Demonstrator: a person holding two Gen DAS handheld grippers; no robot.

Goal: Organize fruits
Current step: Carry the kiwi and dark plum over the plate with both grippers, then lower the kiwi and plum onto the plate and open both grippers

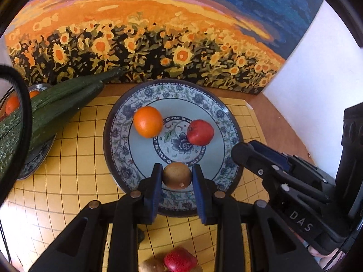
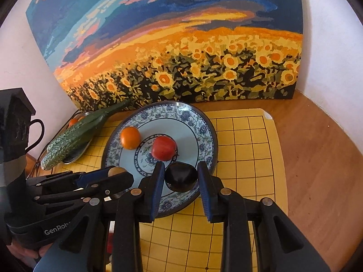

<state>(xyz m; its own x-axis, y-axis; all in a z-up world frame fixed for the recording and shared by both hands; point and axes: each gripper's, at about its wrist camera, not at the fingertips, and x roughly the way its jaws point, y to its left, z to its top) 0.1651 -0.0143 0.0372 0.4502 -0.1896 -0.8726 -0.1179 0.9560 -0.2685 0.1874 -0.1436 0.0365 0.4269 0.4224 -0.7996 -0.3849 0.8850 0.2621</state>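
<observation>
A blue-patterned plate (image 1: 118, 136) (image 2: 204, 131) holds an orange (image 1: 148, 121) (image 2: 130, 137) and a red fruit (image 1: 200, 132) (image 2: 163, 148). My left gripper (image 1: 177, 176) is shut on a brown kiwi (image 1: 177, 175) over the plate's near side; it also shows in the right wrist view (image 2: 106, 176) with the kiwi (image 2: 115, 171). My right gripper (image 2: 181, 176) has a dark purple round fruit (image 2: 180, 176) between its pads above the plate's near rim; whether the pads touch it is unclear. In the left wrist view the right gripper (image 1: 245, 153) shows at right, its fruit hidden.
Two cucumbers (image 1: 56, 106) (image 2: 77, 136) lie on a second plate (image 1: 34, 161) at the left with small oranges (image 1: 12, 104). A yellow grid mat (image 2: 245, 149) covers the wooden table (image 2: 317, 158). A sunflower painting (image 2: 181, 52) stands behind. A red fruit (image 1: 179, 260) and a kiwi (image 1: 152, 266) lie below the left gripper.
</observation>
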